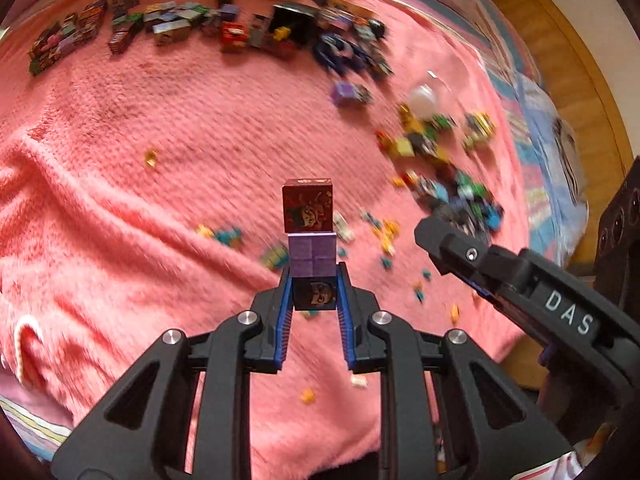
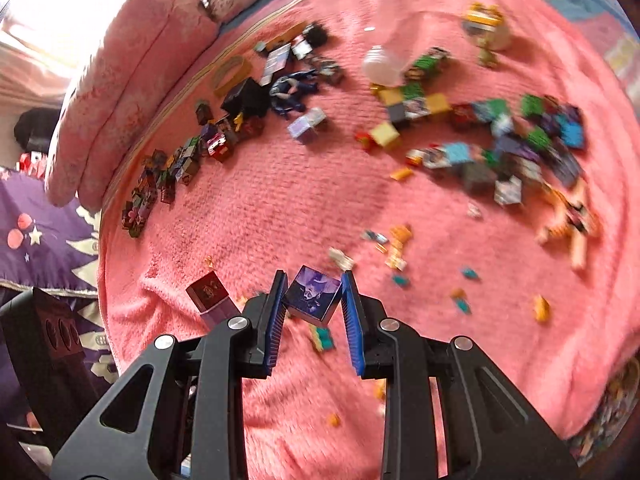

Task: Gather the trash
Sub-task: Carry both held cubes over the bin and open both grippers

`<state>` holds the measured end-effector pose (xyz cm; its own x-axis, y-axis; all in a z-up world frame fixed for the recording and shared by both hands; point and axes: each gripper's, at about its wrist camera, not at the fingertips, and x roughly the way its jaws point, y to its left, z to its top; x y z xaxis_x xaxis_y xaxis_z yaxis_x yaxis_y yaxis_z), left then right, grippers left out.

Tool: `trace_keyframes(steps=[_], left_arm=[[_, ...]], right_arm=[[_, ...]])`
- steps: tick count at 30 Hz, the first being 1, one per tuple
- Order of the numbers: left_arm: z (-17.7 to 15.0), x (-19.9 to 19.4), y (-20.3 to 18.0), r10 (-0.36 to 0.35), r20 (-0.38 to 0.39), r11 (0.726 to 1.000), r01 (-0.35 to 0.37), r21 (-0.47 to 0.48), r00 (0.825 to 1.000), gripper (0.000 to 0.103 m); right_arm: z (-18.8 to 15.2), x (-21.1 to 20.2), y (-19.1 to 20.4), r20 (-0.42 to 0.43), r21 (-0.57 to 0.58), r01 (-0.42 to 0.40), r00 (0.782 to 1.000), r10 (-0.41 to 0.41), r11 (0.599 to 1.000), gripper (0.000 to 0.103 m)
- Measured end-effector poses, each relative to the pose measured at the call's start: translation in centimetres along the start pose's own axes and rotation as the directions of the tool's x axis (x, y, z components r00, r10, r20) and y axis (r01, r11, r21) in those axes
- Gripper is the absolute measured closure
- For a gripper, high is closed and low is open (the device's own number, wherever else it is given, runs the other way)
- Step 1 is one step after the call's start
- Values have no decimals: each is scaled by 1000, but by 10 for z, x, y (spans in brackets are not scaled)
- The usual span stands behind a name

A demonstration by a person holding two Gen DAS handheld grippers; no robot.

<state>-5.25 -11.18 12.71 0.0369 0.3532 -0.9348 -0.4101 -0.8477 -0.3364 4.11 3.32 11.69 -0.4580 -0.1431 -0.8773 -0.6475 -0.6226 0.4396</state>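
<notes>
Your left gripper [image 1: 314, 286] is clamping its blue-padded fingers [image 1: 283, 300] on a stack of three printed cubes [image 1: 309, 236]: a dark cube with a cartoon face at the bottom between the pads, a plain purple cube above it, and a dark red cube with a printed figure on top. Your right gripper [image 2: 314, 298] is gripping a tilted purple-and-black printed cube [image 2: 313, 295] between its pads. Both are hovering over the fluffy pink blanket [image 1: 140, 128], which is carrying a row of small printed cubes [image 1: 132, 28] along its far edge, a blurred heap of mixed cubes [image 1: 448, 184] to the right, and scattered yellow and teal scraps [image 2: 396, 248] near you. White letters reading "DAS" [image 1: 570, 312] are showing on the right gripper's black body in the left wrist view. No print on the cubes is readable.
</notes>
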Motion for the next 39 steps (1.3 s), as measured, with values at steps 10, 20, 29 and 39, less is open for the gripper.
trace_keyframes(steps=[10, 20, 29, 39], left_arm=[[-64, 15, -90, -20, -116, 964, 49, 260, 993, 83], [-175, 53, -231, -20, -298, 787, 198, 584, 954, 83], [-279, 104, -309, 64, -449, 627, 314, 712, 891, 83], [-337, 160, -345, 184, -506, 543, 343, 767, 842, 83]], right_arm=[[-55, -78, -104, 107, 250, 29, 993, -57, 968, 77], [-152, -166, -255, 186, 589, 68, 958, -217, 805, 77], [-239, -194, -356, 127, 779, 108, 937, -324, 617, 77], [-287, -178, -421, 58, 862, 125, 938, -341, 491, 77]])
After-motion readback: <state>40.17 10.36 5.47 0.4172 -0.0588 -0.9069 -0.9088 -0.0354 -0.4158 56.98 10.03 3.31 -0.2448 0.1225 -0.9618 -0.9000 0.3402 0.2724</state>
